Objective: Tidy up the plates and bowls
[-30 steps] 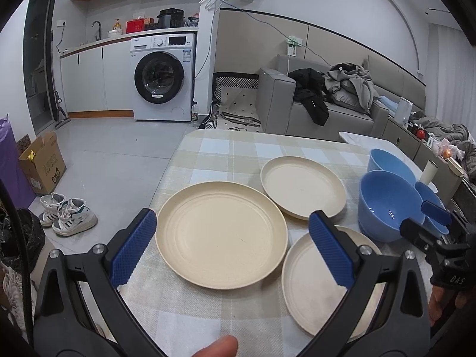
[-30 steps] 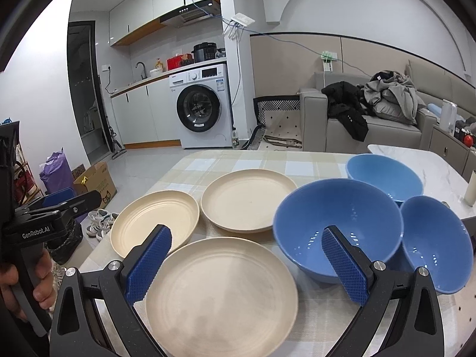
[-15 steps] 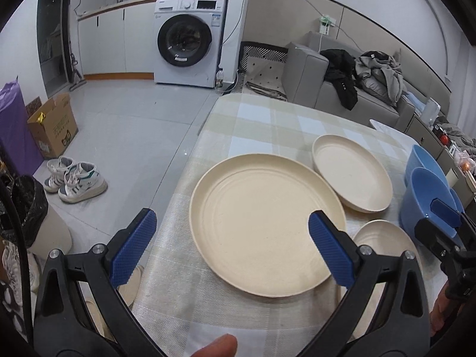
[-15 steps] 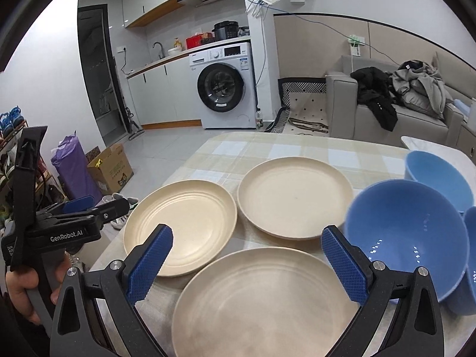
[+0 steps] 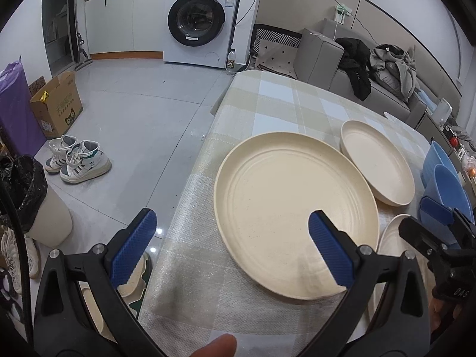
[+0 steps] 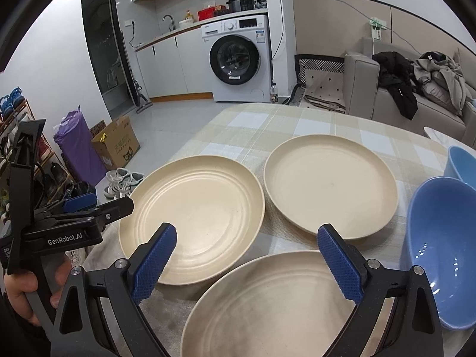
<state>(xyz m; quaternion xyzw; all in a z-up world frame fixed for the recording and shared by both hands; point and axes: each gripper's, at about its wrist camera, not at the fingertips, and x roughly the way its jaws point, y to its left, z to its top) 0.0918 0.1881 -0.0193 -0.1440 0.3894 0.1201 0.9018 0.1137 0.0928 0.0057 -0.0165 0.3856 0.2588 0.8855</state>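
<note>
Between the left gripper (image 5: 229, 238) fingers, spread wide and empty: the counter's (image 5: 267, 104) left edge and the near-left rim of the left cream plate (image 5: 294, 208). Right pad hovers over that plate at about its 5 o'clock; whether it touches, cannot tell. Left pad hangs out over the floor.

Right gripper (image 6: 247, 255), likewise wide and empty, sits over the far rim of the nearest cream plate (image 6: 267, 306). Left cream plate at its 11 o'clock, far cream plate (image 6: 330, 184) at 1 o'clock, large blue bowl (image 6: 440, 250) at 3 o'clock, second blue bowl (image 6: 461, 163) beyond it.

All three plates lie flat and separate on the checked cloth; nothing stacked yet.

Handling, by judgement: plates look light, stiff, matte, probably plastic or fibre composite, not very fragile. Shallow raised rim is the only hold; pinch it edge-on, one finger under. Cloth may drag.
</note>
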